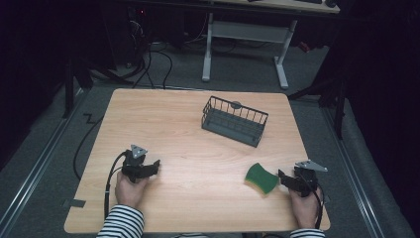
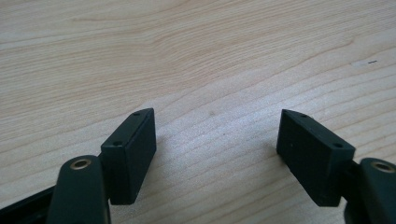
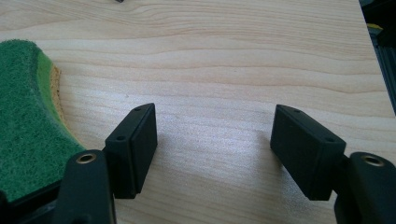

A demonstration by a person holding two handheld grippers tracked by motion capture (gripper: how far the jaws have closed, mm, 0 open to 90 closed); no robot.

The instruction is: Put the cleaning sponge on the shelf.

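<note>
Both hands rested low on the table point(image 1: 198, 163), left gripper point(image 1: 154, 167) and right gripper point(image 1: 282, 177) released, the latter beside the green sponge point(image 1: 261, 178); the wire basket point(image 1: 234, 121) held nothing discernible.

Open wooden table point(image 1: 188, 148) is being left free between both grippers and across the near half; passage is being blocked at the far right by the wire basket point(image 1: 234, 121), and near the right gripper point(image 1: 283, 179) by the green sponge point(image 1: 261, 178)
</note>
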